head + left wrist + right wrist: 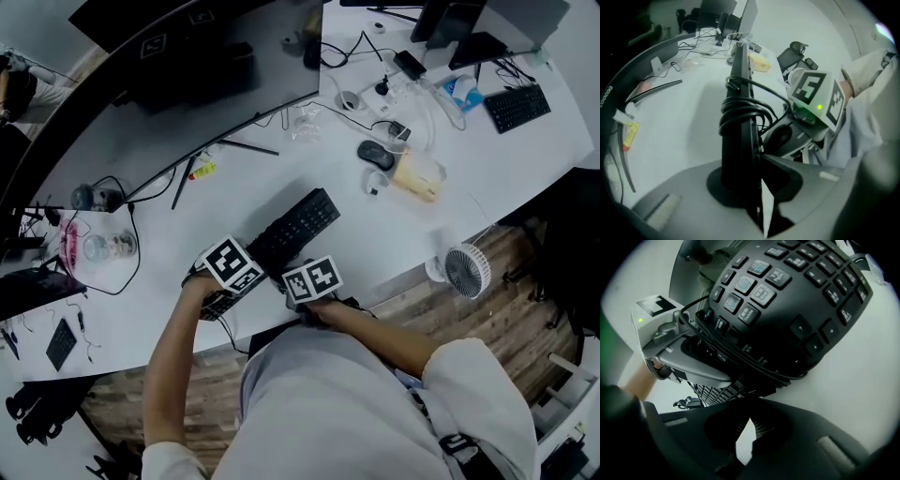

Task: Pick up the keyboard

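A black keyboard (298,223) lies slantwise near the front edge of the white desk (244,178), with a black cable coiled round its near end. Both grippers hold that near end. My left gripper (225,277) is shut on the keyboard's left edge, and in the left gripper view the keyboard (739,93) runs edge-on away from the jaws. My right gripper (309,281) is shut on the opposite edge, and the keys (797,296) fill the right gripper view. Each gripper shows in the other's view: right gripper (815,101), left gripper (670,348). Whether the keyboard is off the desk I cannot tell.
A black mouse (375,153) and a yellowish container (417,178) sit beyond the keyboard. A small white fan (466,270) stands at the desk's front right edge. A second keyboard (517,106) is far right, a glass jar (108,246) and cables are at left, and a curved monitor (187,47) is behind.
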Demonstrator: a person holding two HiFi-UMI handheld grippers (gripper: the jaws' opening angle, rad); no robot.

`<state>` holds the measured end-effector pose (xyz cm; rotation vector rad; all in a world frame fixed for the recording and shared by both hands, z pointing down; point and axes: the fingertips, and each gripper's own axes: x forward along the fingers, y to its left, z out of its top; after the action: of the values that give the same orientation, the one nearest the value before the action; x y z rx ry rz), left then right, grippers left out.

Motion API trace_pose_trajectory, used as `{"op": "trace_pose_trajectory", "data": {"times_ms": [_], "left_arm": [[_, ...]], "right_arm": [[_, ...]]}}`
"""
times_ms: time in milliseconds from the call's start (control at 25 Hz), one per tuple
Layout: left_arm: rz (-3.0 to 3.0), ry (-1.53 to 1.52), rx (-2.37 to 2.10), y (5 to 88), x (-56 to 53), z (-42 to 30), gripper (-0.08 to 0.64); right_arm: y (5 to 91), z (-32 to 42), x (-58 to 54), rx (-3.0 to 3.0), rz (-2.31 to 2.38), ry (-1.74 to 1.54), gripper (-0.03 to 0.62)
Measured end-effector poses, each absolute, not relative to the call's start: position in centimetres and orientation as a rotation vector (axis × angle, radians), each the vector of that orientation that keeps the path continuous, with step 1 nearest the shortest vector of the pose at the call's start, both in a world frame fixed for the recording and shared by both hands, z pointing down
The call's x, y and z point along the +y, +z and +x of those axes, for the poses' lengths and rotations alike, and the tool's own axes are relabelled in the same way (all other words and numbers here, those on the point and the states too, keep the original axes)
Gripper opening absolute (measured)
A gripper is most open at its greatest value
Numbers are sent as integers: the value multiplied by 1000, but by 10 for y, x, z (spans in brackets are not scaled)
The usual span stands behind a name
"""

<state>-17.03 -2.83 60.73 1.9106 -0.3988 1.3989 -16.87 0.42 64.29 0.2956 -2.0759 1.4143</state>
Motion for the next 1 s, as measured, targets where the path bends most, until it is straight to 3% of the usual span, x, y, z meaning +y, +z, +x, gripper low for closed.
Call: {"op": "trace_pose_trajectory", "data": {"times_ms": [1000], "left_arm": [[1976, 953, -877, 534, -20, -198, 0]], "right_arm": [[568, -149, -19, -2318, 112, 1346, -6]]}}
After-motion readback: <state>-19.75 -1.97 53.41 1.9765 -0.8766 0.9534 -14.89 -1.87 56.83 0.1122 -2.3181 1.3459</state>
